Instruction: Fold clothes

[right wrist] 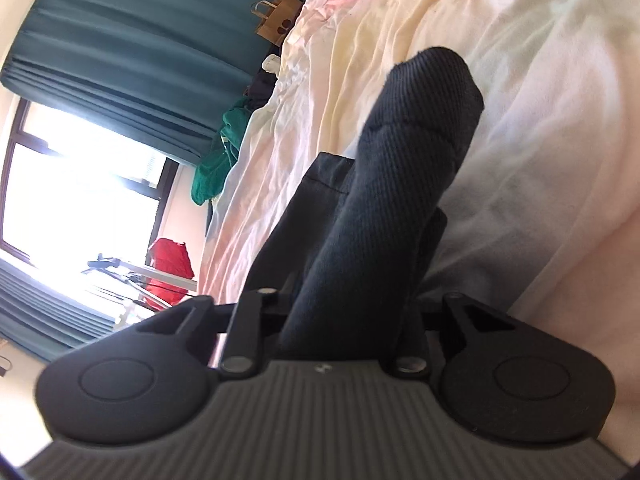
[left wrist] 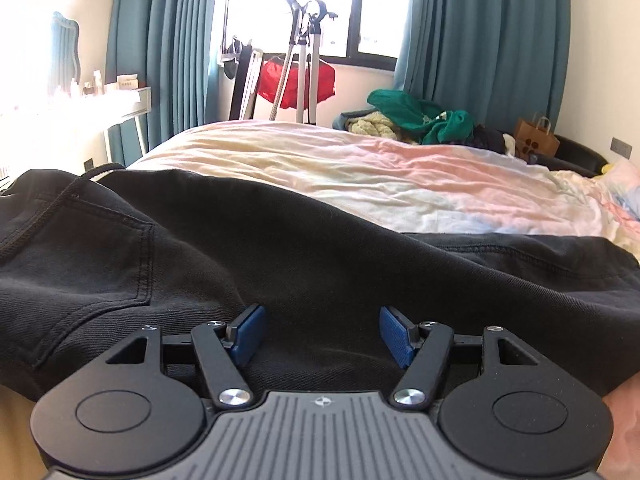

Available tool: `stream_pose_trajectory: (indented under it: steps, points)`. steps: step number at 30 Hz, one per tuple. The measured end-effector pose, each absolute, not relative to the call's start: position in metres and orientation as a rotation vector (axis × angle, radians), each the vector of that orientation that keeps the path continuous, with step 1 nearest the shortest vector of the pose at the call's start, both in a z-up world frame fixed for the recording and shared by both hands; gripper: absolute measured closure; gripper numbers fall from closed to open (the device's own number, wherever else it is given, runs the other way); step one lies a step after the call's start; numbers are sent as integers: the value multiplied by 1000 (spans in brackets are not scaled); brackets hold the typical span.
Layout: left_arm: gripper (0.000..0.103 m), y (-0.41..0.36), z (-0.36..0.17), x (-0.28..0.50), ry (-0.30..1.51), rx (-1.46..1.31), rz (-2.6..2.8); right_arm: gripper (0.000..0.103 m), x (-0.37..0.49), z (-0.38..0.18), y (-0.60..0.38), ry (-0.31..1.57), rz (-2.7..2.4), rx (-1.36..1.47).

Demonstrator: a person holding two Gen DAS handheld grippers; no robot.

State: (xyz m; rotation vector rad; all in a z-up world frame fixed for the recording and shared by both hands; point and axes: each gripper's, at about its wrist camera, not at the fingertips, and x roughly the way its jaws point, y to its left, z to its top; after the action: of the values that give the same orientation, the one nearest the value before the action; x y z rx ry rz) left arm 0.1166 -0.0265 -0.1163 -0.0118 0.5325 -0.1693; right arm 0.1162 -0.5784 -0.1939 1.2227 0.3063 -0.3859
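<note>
Black trousers (left wrist: 240,248) lie spread across the near part of the bed (left wrist: 360,168), a stitched back pocket (left wrist: 92,240) at the left. My left gripper (left wrist: 320,316) hovers low over the dark cloth, open, blue pads (left wrist: 248,332) wide apart with nothing pinched between them. In the right wrist view a ribbed black cuff (right wrist: 420,120) of the trousers stands up out of my right gripper (right wrist: 348,312). The cloth fills the gap between the fingers and hides the pads, so this gripper is shut on the cuff.
A heap of clothes with a green garment (left wrist: 420,116) lies at the bed's far right, beside a brown paper bag (left wrist: 536,136). A drying rack with a red garment (left wrist: 296,80) stands before the window. A white dressing table (left wrist: 120,100) stands at the left.
</note>
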Motion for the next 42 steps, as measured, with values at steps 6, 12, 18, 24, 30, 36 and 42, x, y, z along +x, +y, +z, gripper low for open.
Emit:
stream_pose_trajectory:
  steps: [6,12,18,24,30,36,42]
  points:
    - [33,-14,-102,114,451,-80,-120,90,120,-181,-571,350,-452,1152]
    - [36,-7,-105,125,518,-64,-74,91,127,-158,-565,266,-452,1022]
    - [35,-5,-108,129,571,-50,-72,91,128,-183,-574,349,-492,1051]
    - [34,-16,-123,135,650,69,-70,91,132,-170,-565,348,-501,968]
    - [32,-10,-120,136,657,30,-82,90,140,-152,-551,367,-529,823]
    - [31,3,-110,134,654,-66,-100,90,162,-113,-507,363,-584,507]
    - [33,23,-85,126,574,-222,-65,90,182,-51,-397,216,-543,93]
